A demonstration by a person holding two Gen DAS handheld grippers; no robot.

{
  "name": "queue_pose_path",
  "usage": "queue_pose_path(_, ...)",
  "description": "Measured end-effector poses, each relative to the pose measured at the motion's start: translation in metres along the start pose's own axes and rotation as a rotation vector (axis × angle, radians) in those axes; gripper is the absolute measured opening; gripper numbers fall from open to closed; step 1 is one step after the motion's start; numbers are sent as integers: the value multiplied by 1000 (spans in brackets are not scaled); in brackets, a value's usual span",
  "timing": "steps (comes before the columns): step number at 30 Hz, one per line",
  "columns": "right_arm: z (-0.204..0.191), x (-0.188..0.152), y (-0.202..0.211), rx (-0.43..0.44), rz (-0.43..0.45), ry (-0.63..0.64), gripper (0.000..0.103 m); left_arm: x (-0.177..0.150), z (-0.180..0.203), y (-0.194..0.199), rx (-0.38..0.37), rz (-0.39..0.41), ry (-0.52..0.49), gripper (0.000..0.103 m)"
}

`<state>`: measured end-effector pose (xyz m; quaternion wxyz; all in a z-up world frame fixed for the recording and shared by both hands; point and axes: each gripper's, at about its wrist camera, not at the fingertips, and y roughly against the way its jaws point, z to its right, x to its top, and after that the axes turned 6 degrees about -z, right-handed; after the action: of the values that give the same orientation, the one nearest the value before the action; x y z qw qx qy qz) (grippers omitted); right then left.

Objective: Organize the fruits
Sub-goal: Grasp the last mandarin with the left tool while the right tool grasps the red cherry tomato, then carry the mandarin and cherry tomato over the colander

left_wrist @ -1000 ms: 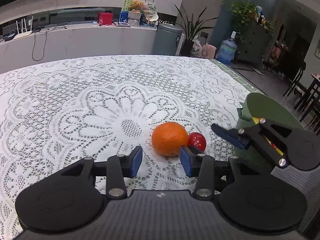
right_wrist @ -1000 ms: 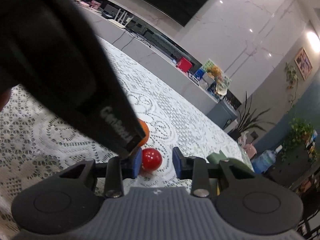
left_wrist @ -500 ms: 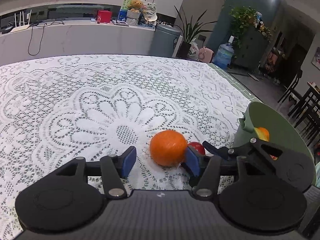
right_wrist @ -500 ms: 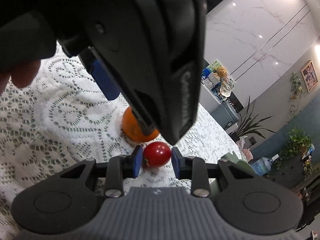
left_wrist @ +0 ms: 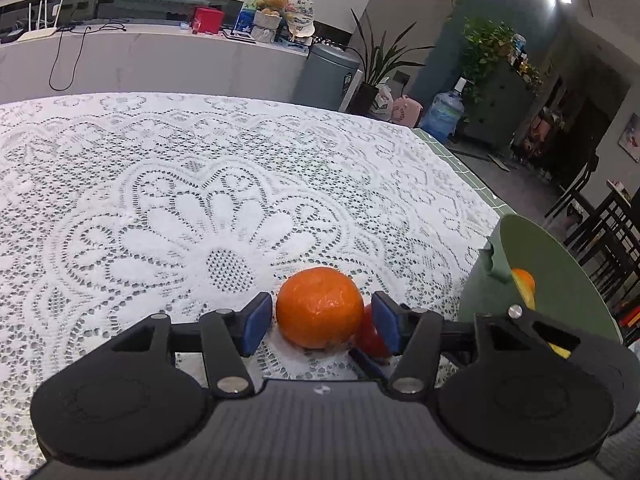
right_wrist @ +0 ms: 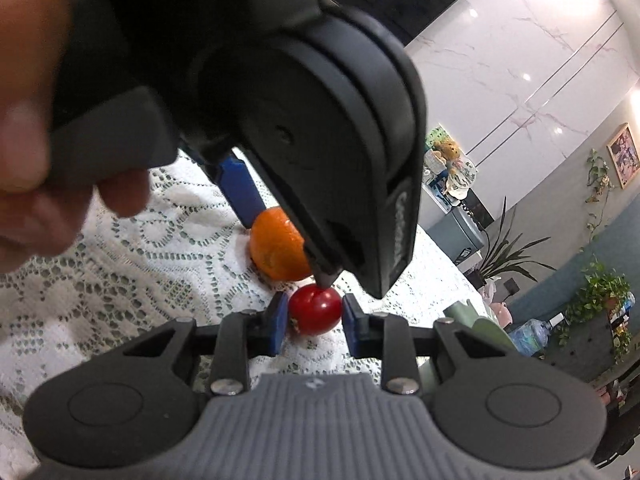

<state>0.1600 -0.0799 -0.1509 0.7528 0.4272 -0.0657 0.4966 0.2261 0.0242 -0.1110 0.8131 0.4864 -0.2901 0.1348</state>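
Right hand-held gripper (right_wrist: 313, 326) is clenched on a small red tomato (right_wrist: 315, 310), its blue pads pressed against the fruit's two sides just above the lace-covered table (right_wrist: 120, 280). Directly beyond its fingertips, touching or nearly touching the tomato, lies an orange (right_wrist: 278, 246). Above and ahead of this gripper, filling the upper part of the right wrist view, is the black body of the left hand-held gripper (right_wrist: 276, 236), carried by a person's hand (right_wrist: 36, 120) at the upper left; its near finger tip comes down right at the top of the tomato.

From the left wrist view, the left hand-held gripper (left_wrist: 318, 320) straddles the orange (left_wrist: 319, 307). Its jaws have just been closing, with the orange between them; the pad on the left sits close against the peel, while on the right the tomato (left_wrist: 370, 338) is wedged between orange and pad. I cannot tell whether the pads actually press the fruit. The tomato shows only as a red sliver just inside the right-side pad, with one dark finger of the other gripper beneath it.

To the right of the left gripper, near its outer arm, stands a green container (left_wrist: 556, 280) on the table, with yellow-orange fruit (left_wrist: 524, 282) visible inside. Lace tablecloth (left_wrist: 200, 200) spreads ahead and to the left of both grippers.
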Motion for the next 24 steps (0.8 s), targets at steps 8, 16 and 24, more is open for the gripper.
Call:
queue_pose_path(8,3,-4,12,12,22,-13,26,-1,-3,15,11,18,19,52)
queue_pose_path(16,22,-5,44,76,97,-104,25,-11,-3,60,86,65,35,52)
queue_pose_path(24,68,-12,81,281,123,-322,25,-23,12,98,100,104,46,51)
